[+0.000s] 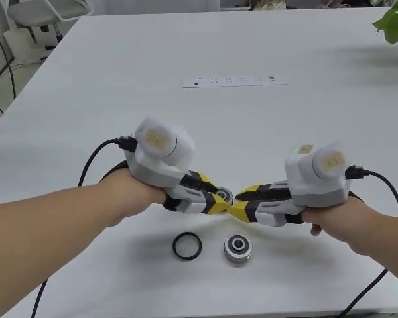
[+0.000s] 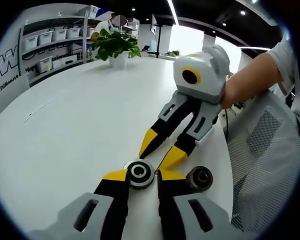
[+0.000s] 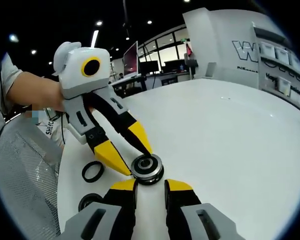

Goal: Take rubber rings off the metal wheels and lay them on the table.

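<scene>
A metal wheel [image 1: 223,197] with a black rubber ring around it sits between the yellow tips of my left gripper [image 1: 215,197], which is shut on it just above the table. The left gripper view has the same wheel [image 2: 140,173] in its own jaws. My right gripper [image 1: 239,203] faces it from the right with jaws slightly apart, and its tips [image 2: 152,159] touch the wheel's rim. In the right gripper view the wheel [image 3: 147,166] lies just past the right gripper [image 3: 151,186]. A loose rubber ring [image 1: 187,246] and a bare metal wheel [image 1: 238,246] lie on the table in front.
The white table [image 1: 252,132] stretches far ahead, with a flat strip of sockets [image 1: 233,81] set into it. Cables trail from both grippers toward the near edge. A potted plant [image 2: 115,47] stands at the far corner. A mesh chair [image 2: 265,150] stands beside the table.
</scene>
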`<state>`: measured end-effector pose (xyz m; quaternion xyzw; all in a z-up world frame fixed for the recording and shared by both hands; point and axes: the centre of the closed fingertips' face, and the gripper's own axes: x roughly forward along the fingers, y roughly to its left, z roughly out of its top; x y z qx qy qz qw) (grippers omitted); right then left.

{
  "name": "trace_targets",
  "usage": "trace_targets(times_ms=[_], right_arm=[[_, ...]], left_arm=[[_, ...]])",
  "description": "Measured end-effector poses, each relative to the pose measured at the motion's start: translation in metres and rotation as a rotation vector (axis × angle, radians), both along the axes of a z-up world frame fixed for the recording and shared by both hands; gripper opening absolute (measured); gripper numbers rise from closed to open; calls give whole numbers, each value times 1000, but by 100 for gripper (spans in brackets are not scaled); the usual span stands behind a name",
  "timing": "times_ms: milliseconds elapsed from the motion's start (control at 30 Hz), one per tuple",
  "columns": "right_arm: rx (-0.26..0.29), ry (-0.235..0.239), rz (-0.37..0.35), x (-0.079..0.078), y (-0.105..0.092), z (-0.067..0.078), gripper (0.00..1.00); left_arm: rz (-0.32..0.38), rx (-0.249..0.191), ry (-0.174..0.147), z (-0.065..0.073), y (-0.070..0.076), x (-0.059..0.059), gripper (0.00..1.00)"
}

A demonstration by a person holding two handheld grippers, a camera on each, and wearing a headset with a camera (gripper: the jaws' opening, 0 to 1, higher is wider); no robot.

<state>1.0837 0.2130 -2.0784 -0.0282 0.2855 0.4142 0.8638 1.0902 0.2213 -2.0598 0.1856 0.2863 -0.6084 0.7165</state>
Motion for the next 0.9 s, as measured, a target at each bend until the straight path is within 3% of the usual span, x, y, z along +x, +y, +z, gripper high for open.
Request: trace_targets(times_ms=[167, 333, 433, 533, 667, 700, 800, 900], right_arm=[[-4, -4, 3, -1, 0, 0, 19], [-8, -5, 4, 0, 0, 0, 19], [-14, -7, 5, 0, 0, 0, 18], [-17, -11, 8, 0, 1, 0, 18], [-21, -14, 14, -1, 2, 0, 17], [-22, -12, 16, -2, 3, 0, 17], [-26, -21, 26, -2, 4, -1, 15], [-26, -26, 29, -2, 5, 0, 15]], left_arm=[[-3, 3, -12, -1, 1, 6, 13], [-19, 23, -55, -2, 0, 6, 10], [-55, 39, -102, -3, -1, 3, 11], [-39, 35, -92, -3, -2, 3, 11], [-26, 36, -104, -2, -2, 4, 7], [-41, 25, -135, -3, -8, 7, 7], [-16, 35, -103, -5, -7, 5, 7], [-15, 29, -102, -5, -6, 5, 7]])
